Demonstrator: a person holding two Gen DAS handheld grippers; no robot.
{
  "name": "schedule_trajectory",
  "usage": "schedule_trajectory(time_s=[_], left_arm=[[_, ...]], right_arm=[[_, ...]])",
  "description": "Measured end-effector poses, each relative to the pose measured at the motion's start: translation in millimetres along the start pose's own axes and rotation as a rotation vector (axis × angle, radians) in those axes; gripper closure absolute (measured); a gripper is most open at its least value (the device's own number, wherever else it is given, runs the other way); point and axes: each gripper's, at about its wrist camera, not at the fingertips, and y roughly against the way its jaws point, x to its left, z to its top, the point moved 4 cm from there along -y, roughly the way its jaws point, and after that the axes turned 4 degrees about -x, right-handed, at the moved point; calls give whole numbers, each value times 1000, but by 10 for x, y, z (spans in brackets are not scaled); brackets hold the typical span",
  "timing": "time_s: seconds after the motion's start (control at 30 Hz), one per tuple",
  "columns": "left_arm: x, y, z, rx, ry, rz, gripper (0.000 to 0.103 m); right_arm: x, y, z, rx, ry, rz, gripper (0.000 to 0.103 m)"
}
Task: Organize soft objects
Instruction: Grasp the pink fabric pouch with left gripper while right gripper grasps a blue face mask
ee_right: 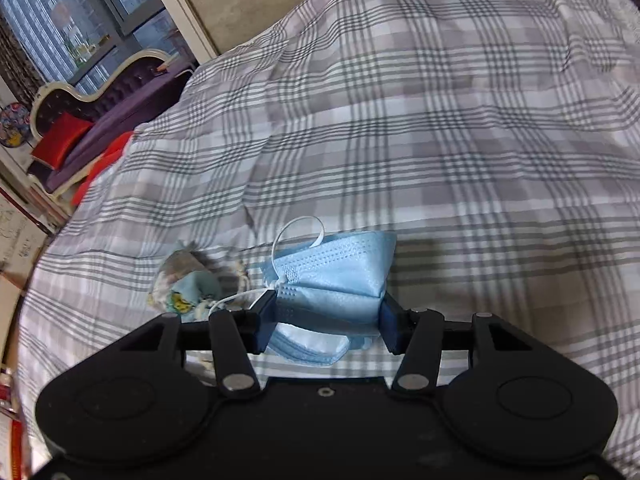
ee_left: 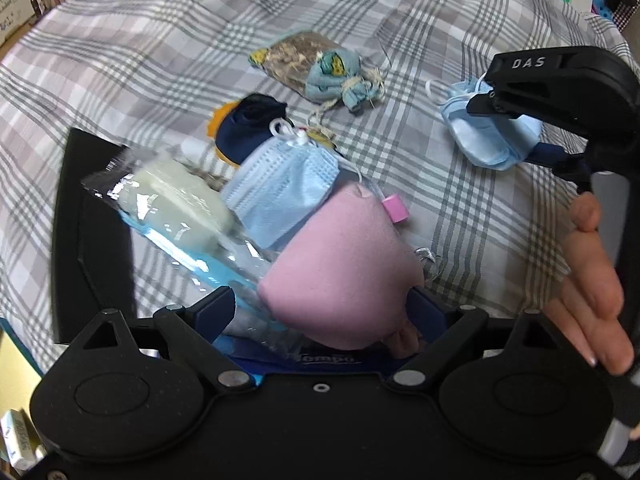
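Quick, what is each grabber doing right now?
Left gripper: shut on the pink pouch.
Right gripper: shut on the blue face mask.

We count two blue face masks: one (ee_left: pixel 280 188) lying in the pile of soft things and one (ee_left: pixel 486 132) off to the side on the bed. We also count one pink pouch (ee_left: pixel 344 272), one clear plastic packet (ee_left: pixel 176 204), one dark navy pouch (ee_left: pixel 248 128) and one patterned cloth bundle (ee_left: pixel 316 68). In the right wrist view we see just one mask (ee_right: pixel 340 276) and one cloth bundle (ee_right: pixel 188 284).
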Motion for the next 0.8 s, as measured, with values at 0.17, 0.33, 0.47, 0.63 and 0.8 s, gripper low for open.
schedule_trajectory(time_s=[0.17,0.33,0.47,0.63,0.8], left_arm=[[-93,-104,34,8,-16,1,12],[-140,-238,56,23,-29,27,10],[-147,-260,51,20,-22,17,17],[-144,-191,78,1,-17,2,30],[-151,-78,88,-11,7,-44,35]], right_arm=[[-14,11,-13,-9,15,-18,52],[-44,5,-31,-4,7,-21,52],[-38,-16,-44,-4,9,-23,52],[-29,7,-51,-18,14,-24,52],[-41,66,-38,-38,13,-30,52]])
